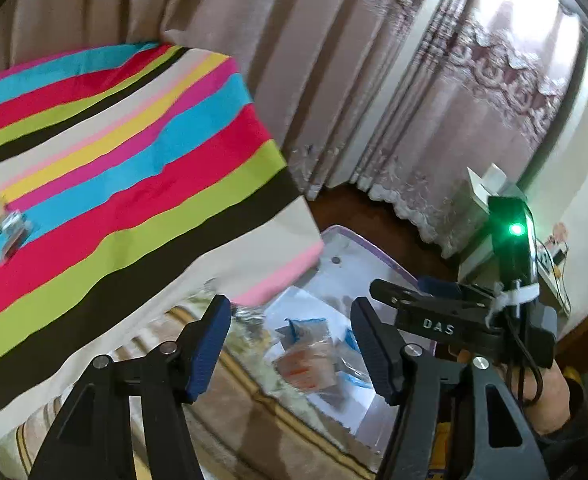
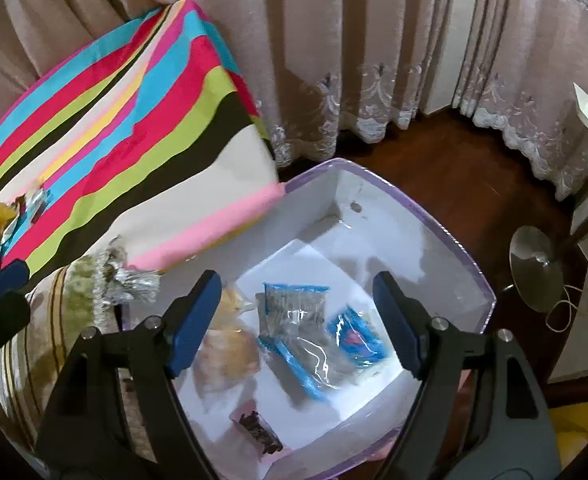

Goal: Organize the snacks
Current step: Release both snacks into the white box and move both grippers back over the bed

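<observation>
Snack packets (image 2: pixel 314 332) lay in the white bin (image 2: pixel 434 216) directly below the right hand-held gripper (image 2: pixel 298 320), its jaws spread wide and empty.

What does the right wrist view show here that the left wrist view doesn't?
Only the right wrist view shows the whole box interior, with a dark wrapped snack near its front, and a round metal stand base on the floor. Only the left wrist view shows the right gripper from outside. Both show the striped cloth, blue packets in the box, and curtains.
</observation>
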A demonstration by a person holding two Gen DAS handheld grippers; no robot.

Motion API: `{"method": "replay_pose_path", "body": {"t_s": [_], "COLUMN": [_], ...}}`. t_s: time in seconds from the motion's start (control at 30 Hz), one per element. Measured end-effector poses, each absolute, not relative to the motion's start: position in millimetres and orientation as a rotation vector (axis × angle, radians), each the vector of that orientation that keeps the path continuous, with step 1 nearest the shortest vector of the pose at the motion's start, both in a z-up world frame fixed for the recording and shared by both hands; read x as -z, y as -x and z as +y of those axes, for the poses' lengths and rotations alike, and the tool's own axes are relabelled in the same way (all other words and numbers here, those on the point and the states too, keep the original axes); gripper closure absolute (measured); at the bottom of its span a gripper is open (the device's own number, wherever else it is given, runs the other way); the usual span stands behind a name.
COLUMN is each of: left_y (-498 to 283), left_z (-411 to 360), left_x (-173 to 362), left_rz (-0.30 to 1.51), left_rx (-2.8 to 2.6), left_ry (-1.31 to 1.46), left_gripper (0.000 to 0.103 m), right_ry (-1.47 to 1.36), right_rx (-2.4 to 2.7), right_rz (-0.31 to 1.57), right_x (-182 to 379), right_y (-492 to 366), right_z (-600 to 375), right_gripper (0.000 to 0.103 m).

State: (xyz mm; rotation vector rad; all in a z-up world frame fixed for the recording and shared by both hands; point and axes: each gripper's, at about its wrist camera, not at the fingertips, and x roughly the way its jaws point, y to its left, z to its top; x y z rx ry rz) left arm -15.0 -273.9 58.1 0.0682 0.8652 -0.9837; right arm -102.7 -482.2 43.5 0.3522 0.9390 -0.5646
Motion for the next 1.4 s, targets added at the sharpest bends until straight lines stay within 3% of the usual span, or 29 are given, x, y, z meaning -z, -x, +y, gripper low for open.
{"method": "replay_pose_path", "body": {"t_s": [0.47,0.97,1.4], "left_y": [-19,-84,-151], "left_z": [-196,9,25], "left_x": [-49,2,23], "left_rz": [0.902,1.002,1.04], "left_rx": [0.755,0.16,0.094], "left_ry": [0.111,0.569,0.625], "left_gripper": [0.04,0.04,0.045], "right_ry": [-0.268,-0.197,-0.168], "right_rx": [0.36,0.163,0.102], "right_rz": [0.949,0.96,1.0], "right_x": [-48,-49,-40], "right_y": [66,23,-27], "right_z": [-408,-332,-304], "right_gripper": [0.021,0.019,0.018]}}
